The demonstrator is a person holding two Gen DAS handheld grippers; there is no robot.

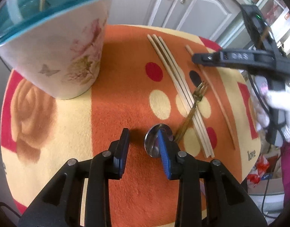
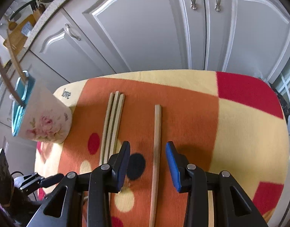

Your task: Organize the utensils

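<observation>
My right claw (image 2: 147,165) is apart, straddling the lone chopstick (image 2: 156,143) for pickup. Left claw (image 1: 145,147) apart over bare worktop (image 1: 110,87); floral holder (image 1: 56,56) far left awaits utensils.

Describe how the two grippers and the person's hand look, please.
Both the left gripper and the right gripper have black plastic linkage arms with silver pivot pins and ribbed blue pads. In the left wrist view, the right gripper's black body shows grey lettering, a green light and a black cable; the hand wears a white knitted glove.
</observation>
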